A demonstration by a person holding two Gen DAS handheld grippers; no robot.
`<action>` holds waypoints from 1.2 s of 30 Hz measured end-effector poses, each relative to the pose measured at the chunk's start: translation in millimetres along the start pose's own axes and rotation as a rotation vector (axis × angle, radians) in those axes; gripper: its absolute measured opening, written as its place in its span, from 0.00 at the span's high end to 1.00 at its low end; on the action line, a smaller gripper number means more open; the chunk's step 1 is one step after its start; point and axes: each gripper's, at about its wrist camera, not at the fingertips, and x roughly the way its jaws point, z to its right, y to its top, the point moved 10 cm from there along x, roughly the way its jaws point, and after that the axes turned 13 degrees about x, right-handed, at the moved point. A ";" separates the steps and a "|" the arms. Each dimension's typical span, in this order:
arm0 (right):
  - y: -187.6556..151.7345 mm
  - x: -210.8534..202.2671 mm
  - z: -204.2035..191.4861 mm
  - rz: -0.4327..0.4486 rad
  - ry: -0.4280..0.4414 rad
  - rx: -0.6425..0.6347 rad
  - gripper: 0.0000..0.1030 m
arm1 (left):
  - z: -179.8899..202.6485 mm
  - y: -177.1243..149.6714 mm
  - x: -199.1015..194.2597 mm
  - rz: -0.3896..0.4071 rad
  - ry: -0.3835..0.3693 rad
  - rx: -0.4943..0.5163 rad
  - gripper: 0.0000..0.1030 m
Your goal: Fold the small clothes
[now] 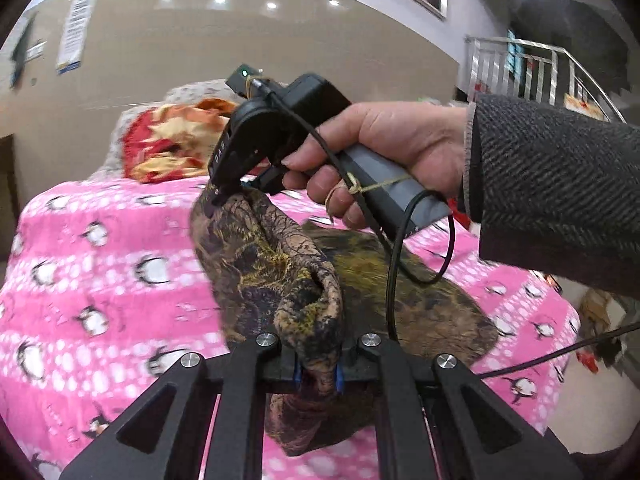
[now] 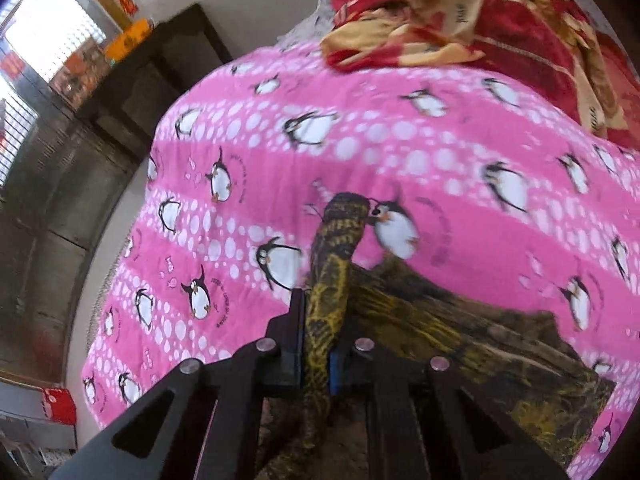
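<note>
A small brown and yellow patterned garment (image 1: 424, 304) lies partly on the pink penguin blanket (image 1: 100, 280). In the left wrist view its near edge is bunched and lifted between my two grippers. My left gripper (image 1: 318, 376) is shut on a fold of that edge at the bottom of the view. A hand (image 1: 384, 148) in a grey herringbone sleeve holds my right gripper (image 1: 218, 196), shut on the cloth's far upper corner. In the right wrist view my right gripper (image 2: 318, 344) pinches a rolled strip of the garment (image 2: 460, 332), which trails to the lower right.
A crumpled red and gold blanket (image 1: 172, 140) is heaped at the bed's far end (image 2: 460, 12). Black cables (image 1: 394, 280) hang from the right gripper over the cloth. A dark cabinet (image 2: 160, 76) stands beside the bed. The bed's edge (image 2: 120, 300) drops to the floor at left.
</note>
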 end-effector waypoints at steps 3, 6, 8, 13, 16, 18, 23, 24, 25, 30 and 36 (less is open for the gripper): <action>-8.1 -24.7 33.2 0.010 0.018 0.007 0.92 | 34.9 9.3 15.4 -0.020 -0.066 0.042 1.00; -19.4 -50.1 79.8 0.013 0.004 0.019 0.92 | 77.7 19.9 37.5 -0.041 -0.143 0.067 1.00; -27.7 -70.1 119.6 0.023 -0.008 0.045 0.92 | 105.6 24.8 50.6 -0.056 -0.190 0.080 1.00; -45.9 -92.5 200.9 0.045 -0.031 0.132 0.92 | 164.0 25.8 88.4 -0.104 -0.274 0.100 1.00; -56.9 -89.3 234.8 0.058 -0.017 0.179 0.92 | 186.1 18.4 107.9 -0.151 -0.293 0.100 1.00; -62.2 -81.0 249.6 0.058 -0.007 0.202 0.92 | 195.7 6.7 122.3 -0.195 -0.295 0.098 1.00; -74.4 -54.6 276.2 0.044 0.030 0.246 0.92 | 205.0 -13.7 137.8 -0.264 -0.295 0.096 1.00; -76.5 -51.2 278.1 0.048 0.042 0.248 0.91 | 206.0 -15.9 139.0 -0.270 -0.293 0.096 1.00; -78.0 -49.7 279.5 0.056 0.044 0.248 0.90 | 207.2 -17.2 138.9 -0.270 -0.291 0.095 1.00; -79.7 -53.9 290.3 0.121 0.072 0.295 0.76 | 219.4 -22.4 132.5 -0.268 -0.316 0.097 0.87; -84.8 -101.3 285.3 0.233 0.055 0.288 0.75 | 211.5 -25.9 91.5 -0.274 -0.386 0.021 0.87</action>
